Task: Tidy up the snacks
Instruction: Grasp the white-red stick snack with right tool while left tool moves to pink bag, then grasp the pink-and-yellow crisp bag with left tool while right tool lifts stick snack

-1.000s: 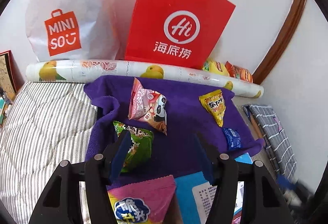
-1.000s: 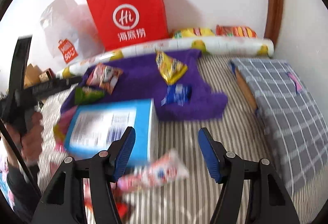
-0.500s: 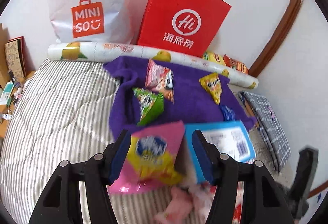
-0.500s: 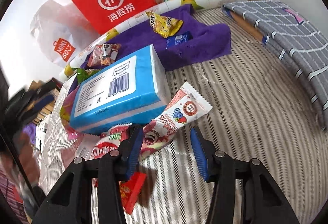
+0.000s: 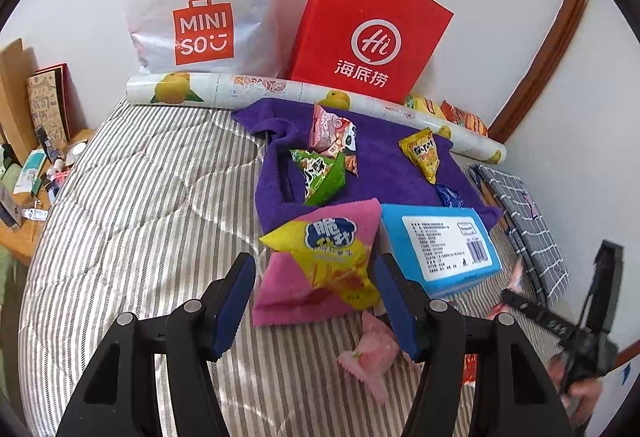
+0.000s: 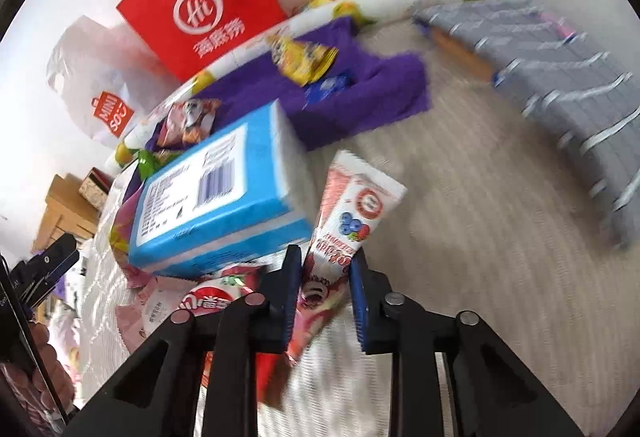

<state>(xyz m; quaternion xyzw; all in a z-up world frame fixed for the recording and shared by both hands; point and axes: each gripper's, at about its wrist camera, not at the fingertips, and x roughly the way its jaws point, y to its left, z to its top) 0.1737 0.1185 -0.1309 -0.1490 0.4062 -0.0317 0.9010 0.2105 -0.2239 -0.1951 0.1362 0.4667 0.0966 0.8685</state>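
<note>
Striped bed (image 5: 132, 221), snacks mostly unsorted: four on purple towel (image 5: 384, 173), rest piled by blue box (image 5: 444, 249). Right gripper (image 6: 325, 277) nearly closed around berry packet (image 6: 352, 221), grip uncertain. Left gripper (image 5: 316, 289) open, straddling pink bag (image 5: 320, 269).

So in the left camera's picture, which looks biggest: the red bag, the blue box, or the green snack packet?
1. red bag
2. blue box, though it lies nearer the camera
3. green snack packet

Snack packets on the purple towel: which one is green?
The green packet at the purple towel's near-left edge, overlapped by the pink panda packet. The yellow packet and small blue packet lie to its right.
</note>
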